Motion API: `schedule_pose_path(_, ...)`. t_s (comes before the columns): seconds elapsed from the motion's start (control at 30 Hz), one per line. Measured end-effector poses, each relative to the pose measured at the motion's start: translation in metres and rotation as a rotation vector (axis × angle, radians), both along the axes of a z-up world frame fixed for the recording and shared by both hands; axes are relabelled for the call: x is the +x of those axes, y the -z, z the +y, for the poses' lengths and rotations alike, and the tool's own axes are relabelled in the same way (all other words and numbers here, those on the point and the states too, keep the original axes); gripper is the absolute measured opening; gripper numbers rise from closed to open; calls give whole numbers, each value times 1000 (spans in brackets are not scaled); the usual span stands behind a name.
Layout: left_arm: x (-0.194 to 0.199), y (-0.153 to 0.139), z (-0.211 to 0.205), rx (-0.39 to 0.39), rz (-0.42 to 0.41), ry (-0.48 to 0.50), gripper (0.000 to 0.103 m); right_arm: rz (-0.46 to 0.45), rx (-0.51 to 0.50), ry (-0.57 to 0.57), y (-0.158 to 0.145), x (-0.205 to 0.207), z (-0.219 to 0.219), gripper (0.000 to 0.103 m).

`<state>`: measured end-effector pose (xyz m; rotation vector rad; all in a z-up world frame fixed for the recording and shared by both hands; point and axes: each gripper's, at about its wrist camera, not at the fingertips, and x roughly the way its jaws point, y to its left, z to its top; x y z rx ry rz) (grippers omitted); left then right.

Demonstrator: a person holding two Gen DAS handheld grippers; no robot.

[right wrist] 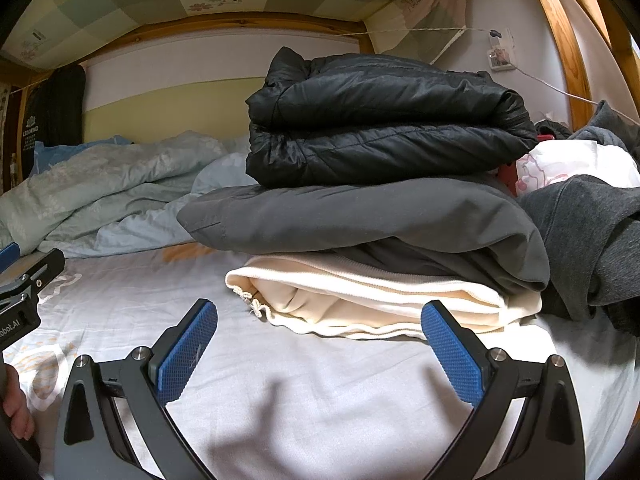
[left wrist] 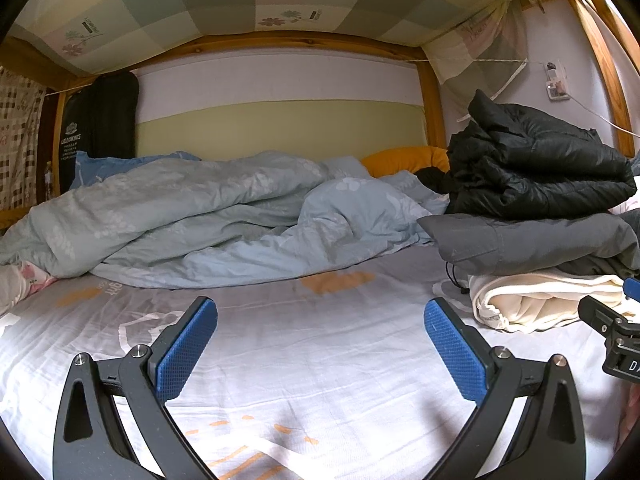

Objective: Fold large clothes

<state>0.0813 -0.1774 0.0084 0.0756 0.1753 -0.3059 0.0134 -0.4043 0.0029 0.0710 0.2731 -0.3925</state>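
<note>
Three folded garments sit stacked at twelve o'clock of the right gripper (right wrist: 319, 344): a black puffer jacket (right wrist: 384, 120) atop a grey garment (right wrist: 360, 216) atop a cream one (right wrist: 372, 300), its far end hidden. Both grippers gape empty above the white bedsheet (left wrist: 320, 360); the left gripper (left wrist: 320, 344) faces a rumpled blue duvet (left wrist: 192, 216). A black bag (left wrist: 98, 120) at ten o'clock reads "LEAOKING", with smaller print illegible.

Three folded garments stacked — one black puffer jacket (right wrist: 384, 120), one grey garment (right wrist: 360, 216), one cream garment (right wrist: 360, 300).
</note>
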Motion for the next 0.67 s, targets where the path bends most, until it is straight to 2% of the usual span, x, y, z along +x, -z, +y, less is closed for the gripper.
schedule_pose_path(0.67,0,-1,-1,-2,-5,-3,103,6,-6,-4,1,2,-4,103)
